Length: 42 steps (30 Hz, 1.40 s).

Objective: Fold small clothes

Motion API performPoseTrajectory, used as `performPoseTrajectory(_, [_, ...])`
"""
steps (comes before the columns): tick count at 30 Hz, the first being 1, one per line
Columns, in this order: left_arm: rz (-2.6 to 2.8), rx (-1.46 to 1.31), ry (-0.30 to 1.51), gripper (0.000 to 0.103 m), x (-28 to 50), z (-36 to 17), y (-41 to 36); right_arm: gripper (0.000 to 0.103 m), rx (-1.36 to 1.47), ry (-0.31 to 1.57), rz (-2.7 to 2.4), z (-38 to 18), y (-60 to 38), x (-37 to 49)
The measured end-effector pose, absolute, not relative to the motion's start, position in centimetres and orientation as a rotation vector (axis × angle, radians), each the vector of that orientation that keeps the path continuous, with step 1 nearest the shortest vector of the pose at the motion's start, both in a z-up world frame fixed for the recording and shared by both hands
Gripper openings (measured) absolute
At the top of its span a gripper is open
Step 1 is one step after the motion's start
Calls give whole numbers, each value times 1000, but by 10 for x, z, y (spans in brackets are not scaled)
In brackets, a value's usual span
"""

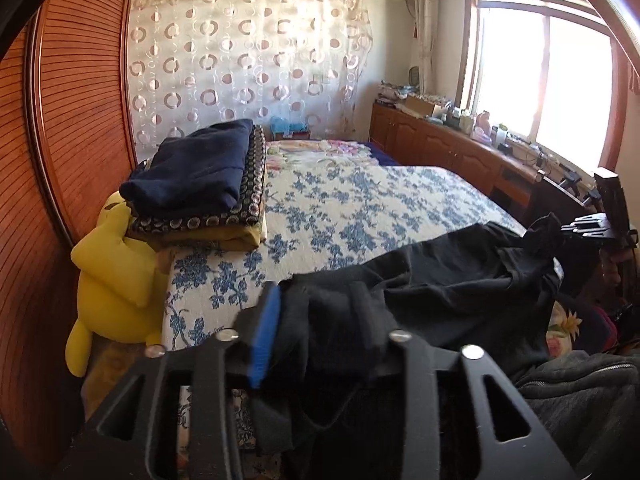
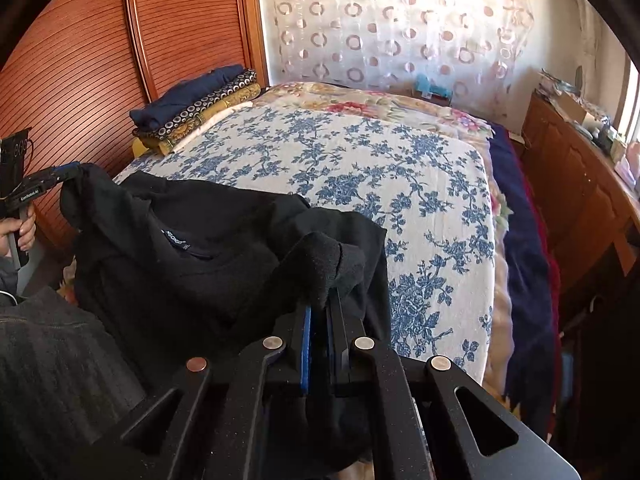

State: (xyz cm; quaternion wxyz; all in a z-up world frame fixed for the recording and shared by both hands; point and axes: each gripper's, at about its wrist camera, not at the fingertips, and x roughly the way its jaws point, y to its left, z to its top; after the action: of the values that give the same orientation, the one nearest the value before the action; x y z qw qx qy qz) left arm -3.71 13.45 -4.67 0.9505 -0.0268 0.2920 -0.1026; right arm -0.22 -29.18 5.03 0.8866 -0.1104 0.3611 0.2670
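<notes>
Both claws are pinching the black T-shirt (image 2: 200,248): the right gripper (image 2: 320,320) one bunched corner, the left gripper (image 1: 312,328) the other, stretching it just ahead over the floral bedspread (image 2: 360,168). Judged the spreading step; next, laying it flat.

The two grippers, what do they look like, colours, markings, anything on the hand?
Both are matte black. The right gripper has a slotted black frame with round metal pins, one coppery, and blue pads lining its fingers. The left gripper matches, one blue pad visible. From the right wrist view, its body carries small white lettering, too small to read; a bare hand grips the handle.
</notes>
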Motion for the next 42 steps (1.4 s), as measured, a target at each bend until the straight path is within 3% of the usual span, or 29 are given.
performPoseTrajectory(2, [-219,-64,592,47,-36,-42,136,5,-243,743,552,53,-291,-6])
performPoseTrajectory(4, [-210,-58,584,73,-35,-40,135,6,-246,735,560,48,-292,-3])
performPoseTrajectory(5, [-207,-52,577,77,-34,-39,134,9,-247,727,567,52,-292,-6])
performPoseTrajectory(14, [-182,-53,579,80,-18,-38,139,37,-243,664,558,70,-297,-5])
performPoseTrajectory(20, [-170,-46,582,80,8,-34,146,43,-229,684,543,53,-283,34])
performPoseTrajectory(36, [-166,-51,642,80,36,-58,144,43,-87,893,534,-15,-275,120])
performPoseTrajectory(37, [-167,-52,644,80,37,-59,144,40,-81,895,539,-17,-275,121])
performPoseTrajectory(38, [-176,-55,645,80,37,-59,144,26,-77,897,546,-19,-275,126])
performPoseTrajectory(40, [-216,-70,641,80,38,-60,143,9,-66,888,566,-19,-274,125])
performPoseTrajectory(42, [-224,-74,647,80,40,-61,144,5,-53,859,552,-13,-280,117])
